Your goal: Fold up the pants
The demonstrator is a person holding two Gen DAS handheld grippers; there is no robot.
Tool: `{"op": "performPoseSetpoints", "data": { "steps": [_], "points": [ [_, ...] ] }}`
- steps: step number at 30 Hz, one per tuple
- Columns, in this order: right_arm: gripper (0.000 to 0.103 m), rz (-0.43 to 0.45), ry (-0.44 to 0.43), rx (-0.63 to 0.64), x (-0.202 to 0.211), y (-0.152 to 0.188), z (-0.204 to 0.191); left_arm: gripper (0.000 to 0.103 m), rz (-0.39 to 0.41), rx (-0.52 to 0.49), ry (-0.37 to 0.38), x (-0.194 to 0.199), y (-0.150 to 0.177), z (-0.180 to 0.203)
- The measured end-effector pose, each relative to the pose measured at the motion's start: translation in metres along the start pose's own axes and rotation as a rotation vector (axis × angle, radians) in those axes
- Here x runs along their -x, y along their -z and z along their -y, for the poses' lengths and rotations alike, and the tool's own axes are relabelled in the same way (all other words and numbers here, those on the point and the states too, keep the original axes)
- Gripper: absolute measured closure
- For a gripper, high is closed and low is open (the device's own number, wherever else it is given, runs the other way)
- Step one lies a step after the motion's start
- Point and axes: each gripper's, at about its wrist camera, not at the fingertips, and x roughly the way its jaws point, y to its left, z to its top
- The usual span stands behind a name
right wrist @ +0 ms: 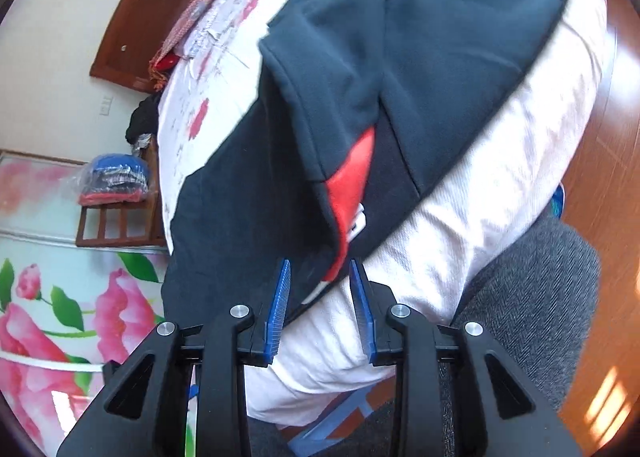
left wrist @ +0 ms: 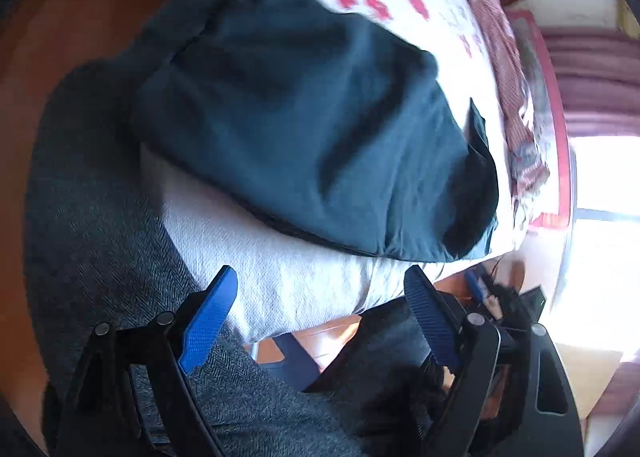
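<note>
Dark teal fabric pants (left wrist: 304, 113) folded on white bedsheet (left wrist: 280, 277) | left gripper (left wrist: 320, 321) spread, empty | right gripper (right wrist: 320, 305) parted, gripping nothing | step: release after fold | next: regrasp near edge.

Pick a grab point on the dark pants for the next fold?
Judging from the right wrist view: the near edge of the dark pants, by the red patch. It overhangs the white bedding right ahead of the right gripper, so come from the bed's near side.
</note>
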Motion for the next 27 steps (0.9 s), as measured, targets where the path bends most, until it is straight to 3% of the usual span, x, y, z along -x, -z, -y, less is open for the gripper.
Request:
{"op": "performPoseSetpoints", "data": {
  "steps": [2,5,7,10,12,14,17,21,22,24,26,27],
  "points": [
    [0.073,0.009,-0.04,0.061,-0.002,-0.009,-0.019,0.015,0.116,-0.139,0.023,0.023,-0.017,0.014],
    [0.073,-0.015,-0.066,0.097,-0.018,-0.015,-0.042,0.01,0.384,-0.371,0.009,0.057,-0.062,0.014],
    [0.073,-0.035,-0.08,0.104,-0.029,-0.012,-0.055,0.008,0.453,-0.48,-0.07,0.058,-0.088,0.001],
    [0.073,-0.066,-0.072,0.108,-0.044,-0.006,-0.066,0.016,0.409,-0.569,-0.087,0.039,-0.124,-0.018],
    [0.073,-0.088,-0.066,0.112,-0.055,-0.002,-0.073,0.021,0.322,-0.584,-0.01,0.021,-0.141,-0.031],
    [0.073,-0.087,-0.051,0.147,-0.065,-0.001,-0.088,0.024,0.285,-0.58,0.016,0.002,-0.151,-0.037],
    [0.073,-0.07,-0.049,0.262,-0.086,-0.008,-0.125,0.027,0.258,-0.559,0.028,-0.014,-0.159,-0.058],
    [0.072,-0.028,-0.005,0.433,-0.135,-0.036,-0.173,0.027,0.265,-0.556,0.135,-0.019,-0.169,-0.072],
    [0.061,-0.02,-0.002,0.467,-0.149,-0.046,-0.183,0.027,0.249,-0.556,0.154,-0.022,-0.17,-0.072],
    [0.053,-0.02,0.049,0.513,-0.182,-0.063,-0.198,0.027,0.239,-0.593,0.132,-0.029,-0.166,-0.067],
    [0.053,-0.096,0.044,0.536,-0.216,-0.076,-0.21,0.035,0.243,-0.61,0.069,-0.031,-0.164,-0.062],
    [0.053,-0.097,0.083,0.566,-0.23,-0.08,-0.217,0.04,0.243,-0.598,0.055,-0.03,-0.165,-0.062]
  ]
}}
